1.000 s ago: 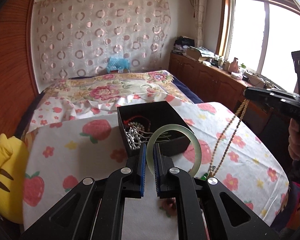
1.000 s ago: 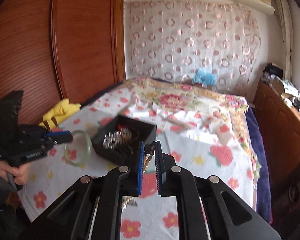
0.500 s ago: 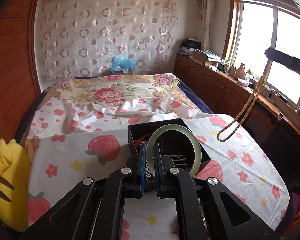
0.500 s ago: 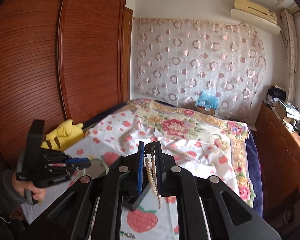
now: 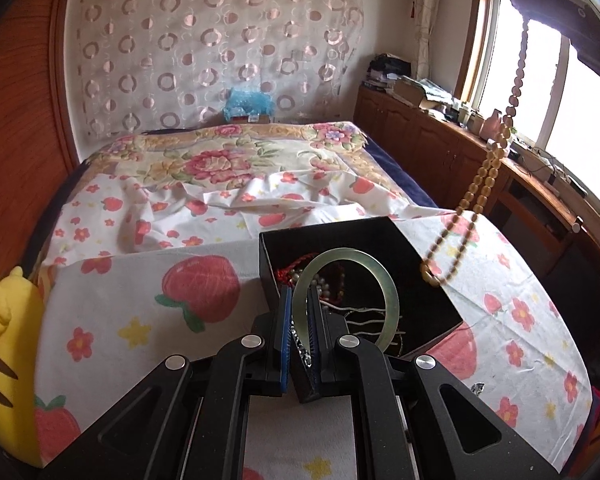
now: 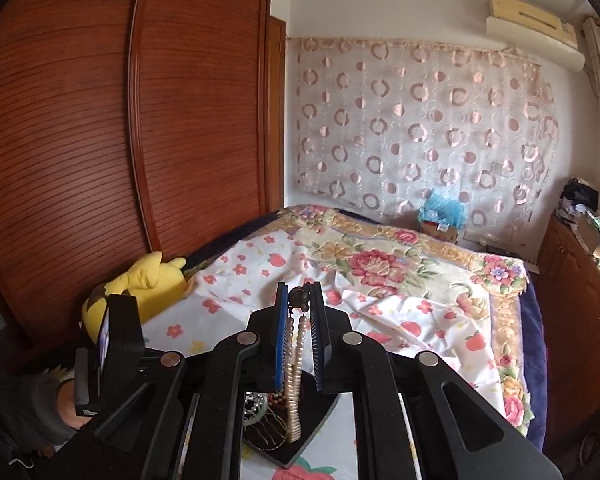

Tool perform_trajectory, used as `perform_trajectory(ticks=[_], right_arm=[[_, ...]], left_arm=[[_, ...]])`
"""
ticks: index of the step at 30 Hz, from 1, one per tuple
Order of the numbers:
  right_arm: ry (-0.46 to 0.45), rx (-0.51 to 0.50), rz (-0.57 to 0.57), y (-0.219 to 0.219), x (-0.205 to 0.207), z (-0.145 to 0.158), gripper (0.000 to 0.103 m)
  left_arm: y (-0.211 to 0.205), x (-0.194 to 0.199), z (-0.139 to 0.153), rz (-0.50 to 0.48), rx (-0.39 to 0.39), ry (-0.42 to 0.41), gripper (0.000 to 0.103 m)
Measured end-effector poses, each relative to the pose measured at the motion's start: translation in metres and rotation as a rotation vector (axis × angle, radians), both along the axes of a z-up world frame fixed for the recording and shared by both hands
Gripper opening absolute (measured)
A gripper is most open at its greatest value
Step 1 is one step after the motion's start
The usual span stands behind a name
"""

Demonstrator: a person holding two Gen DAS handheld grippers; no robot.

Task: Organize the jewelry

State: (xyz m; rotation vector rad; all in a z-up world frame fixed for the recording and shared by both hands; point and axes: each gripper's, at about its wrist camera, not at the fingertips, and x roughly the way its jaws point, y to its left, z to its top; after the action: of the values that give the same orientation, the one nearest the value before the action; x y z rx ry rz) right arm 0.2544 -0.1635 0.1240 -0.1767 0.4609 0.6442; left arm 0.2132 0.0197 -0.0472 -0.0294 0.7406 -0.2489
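Observation:
My left gripper [image 5: 299,300] is shut on a pale green jade bangle [image 5: 384,284] and holds it upright over the near part of an open black jewelry box [image 5: 352,236] with red cord, beads and silver pieces inside. My right gripper [image 6: 300,294] is shut on a beaded necklace [image 6: 294,364] that hangs down between its fingers over the box [image 6: 312,428]. In the left wrist view the amber bead strand [image 5: 488,172] hangs from the upper right, its lower loop by the box's right rim.
The box sits on a white strawberry-print cloth [image 5: 112,308] spread over a bed with a floral cover [image 5: 220,160]. A yellow plush toy [image 5: 4,340] lies at the left edge. Wooden cabinets [image 5: 432,140] and a window stand right; a wooden wardrobe [image 6: 140,140] stands left.
Both grippers rose and moved toward the box. The necklace went from trailing on the cloth at the right to hanging high, its loop over the box's right rim. The bangle stayed gripped.

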Motion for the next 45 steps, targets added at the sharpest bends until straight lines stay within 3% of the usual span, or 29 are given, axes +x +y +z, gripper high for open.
perform_trajectory(ticks=[5, 15, 19, 27, 37, 45], right_arm=[[0.076, -0.011, 0.006, 0.008, 0.018, -0.028, 0.012], [0.177, -0.042, 0.006, 0.022, 0.033, -0.083, 0.015], [0.181, -0.042, 0.001, 0.022, 0.033, -0.089, 0.025], [0.208, -0.043, -0.018, -0.009, -0.006, -0.121, 0.025], [0.321, -0.088, -0.086, -0.045, -0.058, -0.187, 0.025], [0.375, -0.082, -0.105, -0.051, -0.081, -0.212, 0.032]], left_arm=[[-0.005, 0.004, -0.007, -0.019, 0.0, 0.035, 0.008], [-0.009, -0.027, 0.007, -0.044, -0.001, 0.017, 0.016], [-0.012, -0.043, 0.005, -0.058, 0.0, 0.02, 0.022], [-0.024, -0.066, -0.013, -0.116, 0.017, 0.067, 0.032], [-0.038, -0.078, -0.04, -0.178, 0.014, 0.151, 0.032], [-0.047, -0.079, -0.054, -0.208, 0.032, 0.193, 0.032]])
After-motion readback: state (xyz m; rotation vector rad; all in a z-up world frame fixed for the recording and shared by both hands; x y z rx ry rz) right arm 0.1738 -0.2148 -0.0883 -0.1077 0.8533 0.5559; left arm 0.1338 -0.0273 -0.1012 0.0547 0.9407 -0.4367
